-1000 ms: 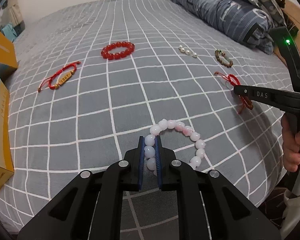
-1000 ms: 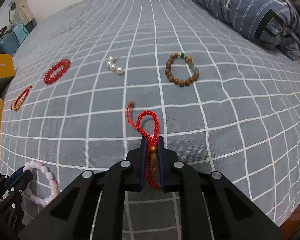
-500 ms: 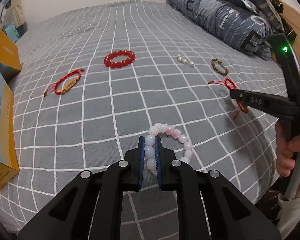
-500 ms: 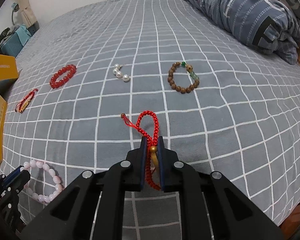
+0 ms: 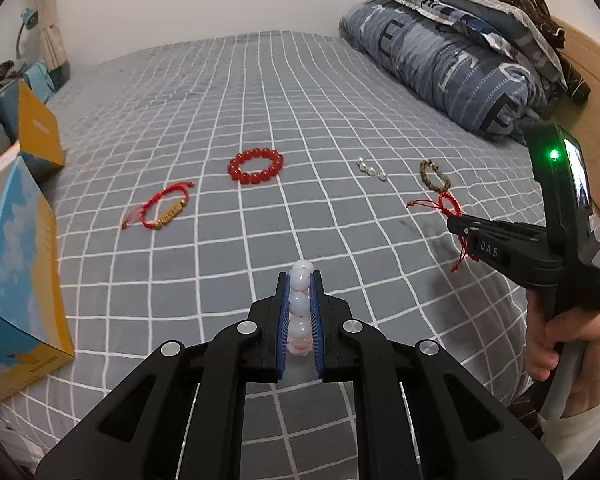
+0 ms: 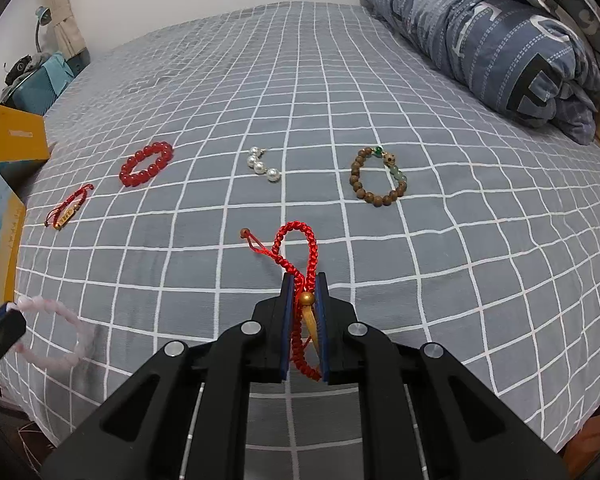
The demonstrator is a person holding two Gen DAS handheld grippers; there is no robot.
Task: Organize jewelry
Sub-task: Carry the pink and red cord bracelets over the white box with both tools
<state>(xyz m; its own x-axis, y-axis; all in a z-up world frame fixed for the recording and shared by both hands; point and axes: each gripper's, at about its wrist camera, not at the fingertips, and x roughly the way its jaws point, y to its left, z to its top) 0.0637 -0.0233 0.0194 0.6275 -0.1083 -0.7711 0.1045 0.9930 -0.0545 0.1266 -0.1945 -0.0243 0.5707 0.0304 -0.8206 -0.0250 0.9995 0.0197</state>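
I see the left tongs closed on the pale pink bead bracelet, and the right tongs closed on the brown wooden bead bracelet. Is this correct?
Not quite. The right tongs are closed on the red braided cord bracelet, as the right wrist view shows. The brown wooden bead bracelet lies on the bed. The left tongs are closed on the pale pink bead bracelet.

Glossy pale pink bead bracelet (image 5: 300, 304), braided red cord bracelet (image 6: 300, 264), matt grey checked cloth bedsheet (image 6: 420, 280)
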